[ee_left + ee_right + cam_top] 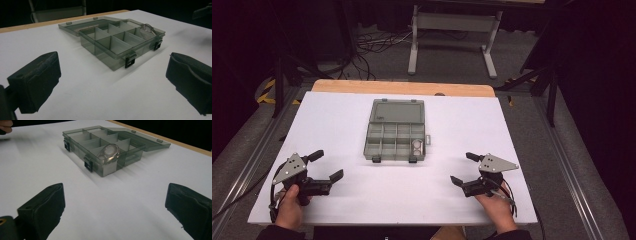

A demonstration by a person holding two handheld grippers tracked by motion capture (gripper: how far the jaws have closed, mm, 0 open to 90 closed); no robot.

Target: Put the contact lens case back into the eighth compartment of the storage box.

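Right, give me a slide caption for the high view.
Open compartment box with lid laid back, centred on the white table, flanked by the open left gripper and right gripper.

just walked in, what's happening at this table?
A person holds a gripper in each hand over a white table. The left gripper and right gripper are both open and empty, on either side of a grey compartment box. Its lid lies open and flat behind it, and a small clear item sits in one corner compartment. Nothing is being touched.
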